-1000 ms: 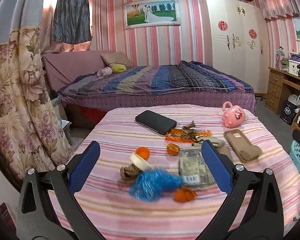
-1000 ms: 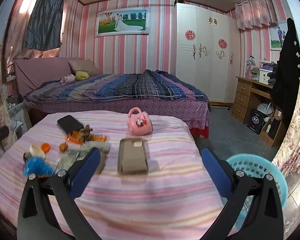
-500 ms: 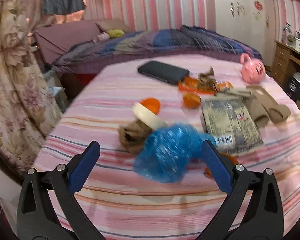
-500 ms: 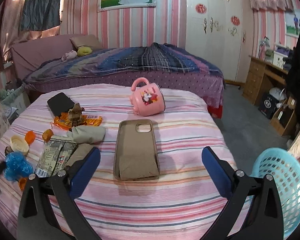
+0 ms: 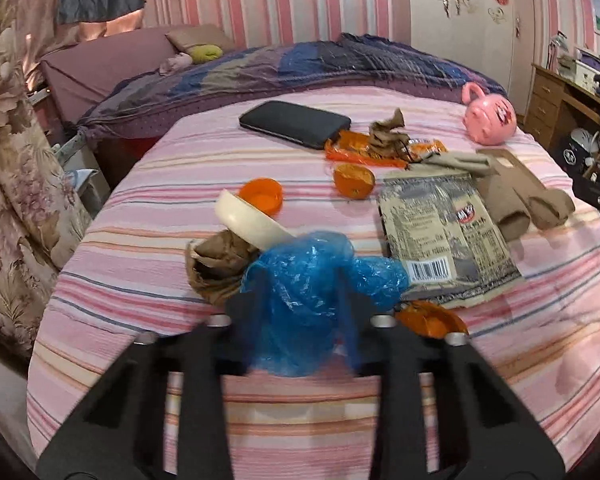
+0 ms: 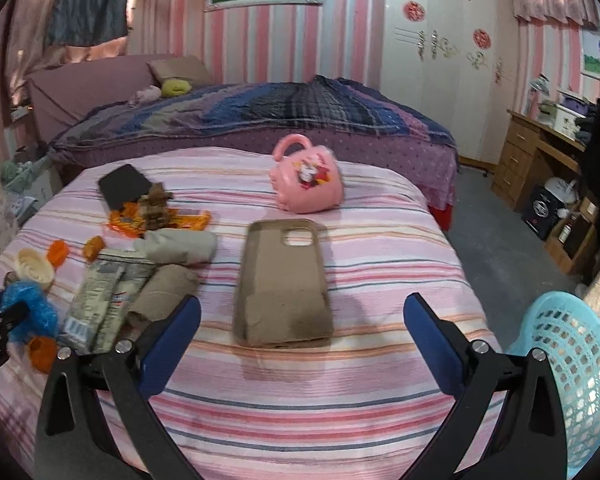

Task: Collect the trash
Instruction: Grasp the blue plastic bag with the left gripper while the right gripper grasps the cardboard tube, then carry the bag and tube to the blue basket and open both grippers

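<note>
A crumpled blue plastic bag [image 5: 300, 280] lies at the near left of the pink striped bed [image 5: 140, 280]. My left gripper [image 5: 300, 292] is closing on it, and its fingers press the bag from both sides. Around it lie a brown paper wad [image 5: 216, 264], a white lid [image 5: 248, 220], an orange cap [image 5: 260, 196], orange peels [image 5: 354, 178], a grey snack packet [image 5: 444, 232] and an orange wrapper [image 5: 360, 152]. My right gripper [image 6: 302, 308] stands open above a tan phone case [image 6: 284, 272], holding nothing. A turquoise basket [image 6: 572, 380] stands on the floor at the right.
A black phone [image 5: 296, 122] and a pink cup [image 6: 308, 184] lie farther back on the bed. Cardboard tubes [image 5: 516, 200] lie beside the packet. A second bed [image 6: 260, 120], a white wardrobe [image 6: 440, 60] and a wooden desk [image 6: 540, 160] stand behind.
My left gripper came down over the blue bag and its jaws closed from wide open onto it. My right gripper dropped closer to the phone case, still open.
</note>
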